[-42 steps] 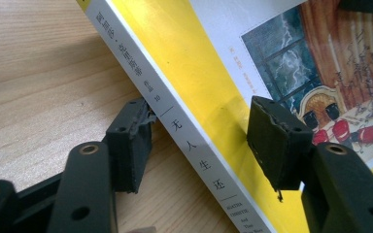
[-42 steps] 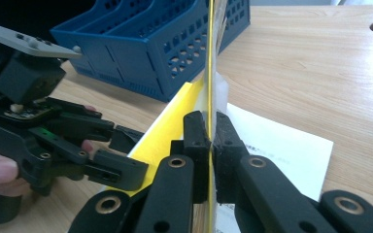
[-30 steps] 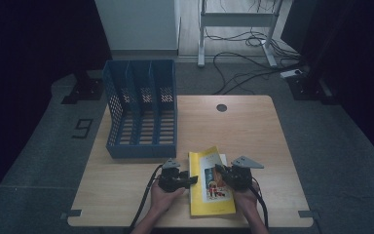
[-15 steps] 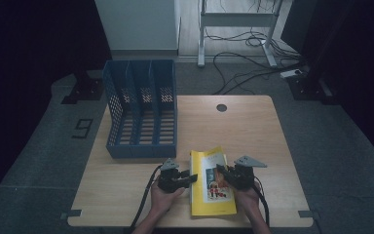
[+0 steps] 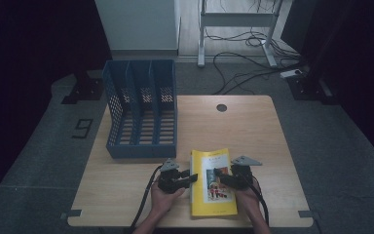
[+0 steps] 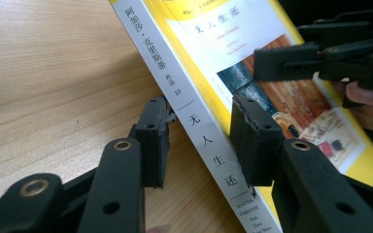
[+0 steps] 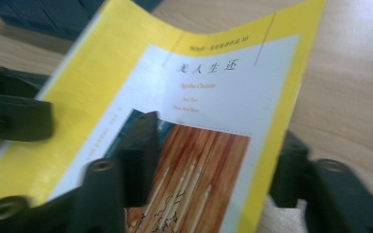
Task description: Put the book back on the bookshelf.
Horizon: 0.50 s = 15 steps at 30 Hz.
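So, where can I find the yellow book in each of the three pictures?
High view: the yellow book lies flat near the front edge of the table, between the two grippers.
Left gripper view: it runs from top centre down to the lower right, its white spine between the fingers.
Right gripper view: its cover fills the centre.
Shared landmark: the picture on its cover.

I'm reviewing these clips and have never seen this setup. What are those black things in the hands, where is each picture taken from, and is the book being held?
A person holds a hand-held two-jaw gripper in each hand: the left gripper and the right gripper. One camera looks down from above; one rides on each gripper, looking along its jaws. On the wooden table stand a blue file rack and a yellow paperback. The left jaws, just closing, straddle its spine without visibly pressing it. The right jaws have just opened, one over the cover, one beyond its edge.
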Available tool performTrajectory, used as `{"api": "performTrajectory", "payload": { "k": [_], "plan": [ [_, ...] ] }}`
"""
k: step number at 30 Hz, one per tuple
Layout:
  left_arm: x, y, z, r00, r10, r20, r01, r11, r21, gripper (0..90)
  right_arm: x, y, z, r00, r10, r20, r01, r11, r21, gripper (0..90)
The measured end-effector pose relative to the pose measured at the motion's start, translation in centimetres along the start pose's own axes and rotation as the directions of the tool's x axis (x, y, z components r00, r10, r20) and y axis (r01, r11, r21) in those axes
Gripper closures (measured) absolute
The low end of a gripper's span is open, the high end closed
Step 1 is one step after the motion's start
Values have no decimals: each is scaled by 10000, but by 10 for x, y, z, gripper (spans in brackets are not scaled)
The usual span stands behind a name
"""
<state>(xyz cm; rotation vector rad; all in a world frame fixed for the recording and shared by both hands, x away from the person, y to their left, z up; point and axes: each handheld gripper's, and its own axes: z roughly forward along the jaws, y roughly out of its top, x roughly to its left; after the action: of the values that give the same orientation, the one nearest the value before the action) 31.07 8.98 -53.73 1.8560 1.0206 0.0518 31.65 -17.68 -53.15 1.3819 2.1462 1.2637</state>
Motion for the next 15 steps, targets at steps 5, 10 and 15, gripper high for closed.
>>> {"api": "performTrajectory", "payload": {
  "k": [5, 10, 15],
  "plan": [
    [-2, 0, -1, 9999, 148, -56, -148, 9999, -28, 594, -2, -2, 7, 9991, 328, 262, -337, 9988, 351, 299],
    [-4, 1, -1, 9997, 226, -78, -226, 9997, -56, 596, -6, -3, 11, 9975, 658, 276, -673, 9960, 590, 238],
    [-5, 1, -2, 9995, 287, -102, -288, 9995, -86, 597, -10, -4, 13, 9958, 906, 121, -912, 9934, 700, 213]
  ]
}}
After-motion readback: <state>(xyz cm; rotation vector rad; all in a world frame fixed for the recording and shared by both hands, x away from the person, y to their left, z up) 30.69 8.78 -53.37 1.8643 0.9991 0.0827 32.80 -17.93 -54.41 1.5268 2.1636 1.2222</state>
